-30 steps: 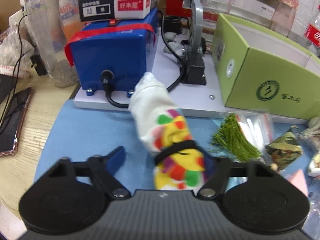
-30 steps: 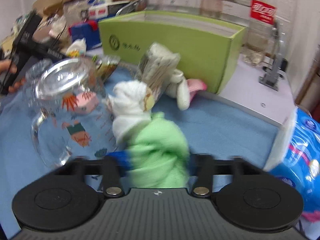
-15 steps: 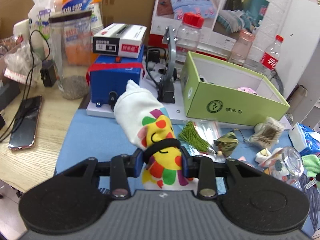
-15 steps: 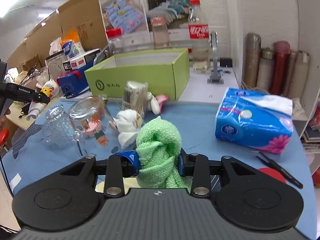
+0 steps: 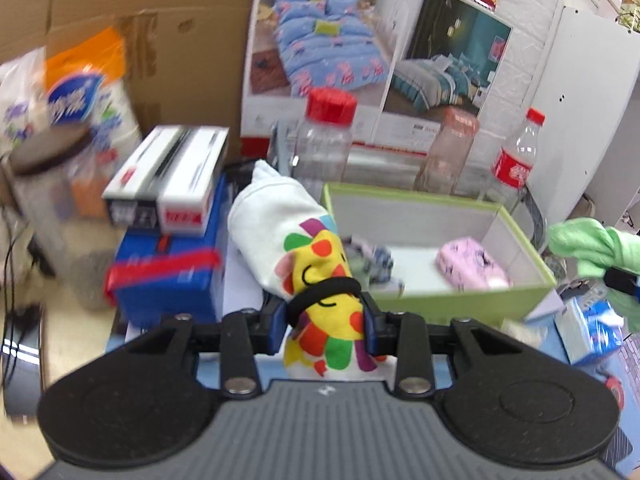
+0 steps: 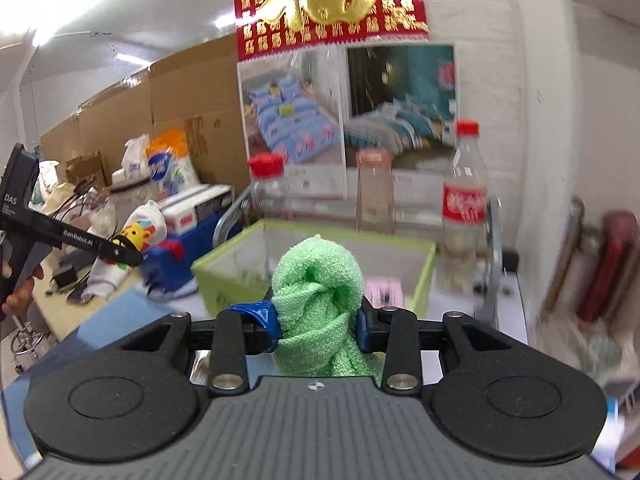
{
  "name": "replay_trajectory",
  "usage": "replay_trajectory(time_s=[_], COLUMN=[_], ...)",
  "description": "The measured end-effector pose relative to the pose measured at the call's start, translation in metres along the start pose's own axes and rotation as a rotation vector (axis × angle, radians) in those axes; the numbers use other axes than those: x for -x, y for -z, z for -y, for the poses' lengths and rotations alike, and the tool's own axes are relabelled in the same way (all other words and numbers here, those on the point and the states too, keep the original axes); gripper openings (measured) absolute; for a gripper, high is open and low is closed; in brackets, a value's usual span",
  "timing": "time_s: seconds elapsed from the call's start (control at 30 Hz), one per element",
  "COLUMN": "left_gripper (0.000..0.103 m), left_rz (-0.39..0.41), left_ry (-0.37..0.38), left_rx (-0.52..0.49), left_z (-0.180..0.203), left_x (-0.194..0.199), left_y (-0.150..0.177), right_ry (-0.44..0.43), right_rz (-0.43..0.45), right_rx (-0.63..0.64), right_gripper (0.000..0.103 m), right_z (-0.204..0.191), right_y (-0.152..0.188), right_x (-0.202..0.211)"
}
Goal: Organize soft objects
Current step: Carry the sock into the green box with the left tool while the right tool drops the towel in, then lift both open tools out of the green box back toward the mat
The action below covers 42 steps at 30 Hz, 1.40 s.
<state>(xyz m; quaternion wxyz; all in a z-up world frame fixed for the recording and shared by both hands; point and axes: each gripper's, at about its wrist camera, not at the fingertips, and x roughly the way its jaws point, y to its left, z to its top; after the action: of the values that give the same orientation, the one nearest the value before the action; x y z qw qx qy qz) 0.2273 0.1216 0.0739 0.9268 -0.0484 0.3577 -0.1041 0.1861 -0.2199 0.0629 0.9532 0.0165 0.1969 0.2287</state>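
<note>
Both loads have risen off the tabletop since a second ago: my left gripper (image 5: 325,320) fingers clamp the banded white sock roll (image 5: 296,248), my right gripper (image 6: 316,320) fingers clamp the knotted green towel (image 6: 318,280), carried high to clear the green box (image 5: 532,258) wall.

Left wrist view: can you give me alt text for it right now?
The left gripper fingers clamp a white rolled cloth with a colourful sun print, held in front of an open green box. A pink soft item lies inside; a green towel shows at right.
</note>
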Motion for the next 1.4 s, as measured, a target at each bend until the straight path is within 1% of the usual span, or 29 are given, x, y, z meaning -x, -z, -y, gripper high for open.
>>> replay_trajectory(time_s=[0.1, 0.2, 0.27, 0.37, 0.4, 0.43, 0.5, 0.53, 0.57, 0.6, 0.63, 0.73, 0.8, 0.97, 1.07, 1.17, 1.27, 1.4], left_gripper=[0.035, 0.035, 0.035, 0.035, 0.035, 0.035, 0.045, 0.063, 0.063, 0.063, 0.063, 0.064, 0.064, 0.066, 0.067, 0.067, 0.068, 0.068], left_rz=[0.018, 0.018, 0.008, -0.020, -0.032, -0.047, -0.087, -0.104, -0.107, -0.108, -0.104, -0.085, -0.073, -0.041, -0.040, -0.034, -0.033, -0.038], left_ry=[0.008, 0.042, 0.066, 0.102, 0.111, 0.116, 0.123, 0.130, 0.136, 0.141, 0.144, 0.132, 0.121, 0.087, 0.075, 0.051, 0.036, 0.010], left_rx=[-0.028, -0.045, -0.055, -0.064, -0.065, -0.065, -0.061, -0.053, -0.041, -0.031, -0.020, 0.004, 0.011, 0.023, 0.026, 0.030, 0.042, 0.054], left_z=[0.011, 0.026, 0.037, 0.052, 0.057, 0.061, 0.067, 0.068, 0.067, 0.066, 0.064, 0.056, 0.051, 0.041, 0.036, 0.031, 0.023, 0.010], left_x=[-0.024, -0.053, -0.072, -0.100, -0.109, -0.119, -0.134, -0.139, -0.142, -0.141, -0.140, -0.129, -0.118, -0.080, -0.055, -0.028, -0.002, 0.025], left_y=[-0.033, -0.054, -0.058, -0.056, -0.054, -0.051, -0.045, -0.043, -0.041, -0.040, -0.040, -0.042, -0.042, -0.033, -0.016, 0.007, 0.036, 0.080], right_ry=[-0.006, -0.014, -0.012, -0.027, -0.026, -0.025, -0.013, -0.002, -0.005, -0.009, -0.010, 0.031, 0.027, 0.047, 0.070, 0.096, 0.132, 0.169], right_rz=[-0.003, -0.031, -0.057, -0.097, -0.097, -0.100, -0.143, -0.185, -0.214, -0.210, -0.188, -0.091, -0.076, -0.078, -0.093, -0.105, -0.108, -0.131], right_rx=[-0.005, -0.017, -0.026, -0.051, -0.055, -0.060, -0.111, -0.149, -0.173, -0.183, -0.185, -0.182, -0.169, -0.156, -0.160, -0.171, -0.182, -0.195], right_gripper=[0.020, 0.020, 0.020, 0.022, 0.026, 0.027, 0.031, 0.031, 0.035, 0.037, 0.039, 0.045, 0.050, 0.055, 0.057, 0.058, 0.059, 0.061], right_z=[0.013, 0.026, 0.032, 0.038, 0.039, 0.041, 0.046, 0.049, 0.050, 0.050, 0.050, 0.049, 0.047, 0.039, 0.033, 0.026, 0.018, 0.004], right_y=[-0.024, -0.032, -0.030, -0.021, -0.017, -0.014, -0.009, -0.008, -0.006, -0.004, -0.005, -0.013, -0.019, -0.016, -0.005, 0.010, 0.027, 0.060], right_x=[-0.042, -0.079, -0.098, -0.118, -0.122, -0.127, -0.139, -0.145, -0.148, -0.148, -0.144, -0.126, -0.116, -0.089, -0.067, -0.040, -0.006, 0.042])
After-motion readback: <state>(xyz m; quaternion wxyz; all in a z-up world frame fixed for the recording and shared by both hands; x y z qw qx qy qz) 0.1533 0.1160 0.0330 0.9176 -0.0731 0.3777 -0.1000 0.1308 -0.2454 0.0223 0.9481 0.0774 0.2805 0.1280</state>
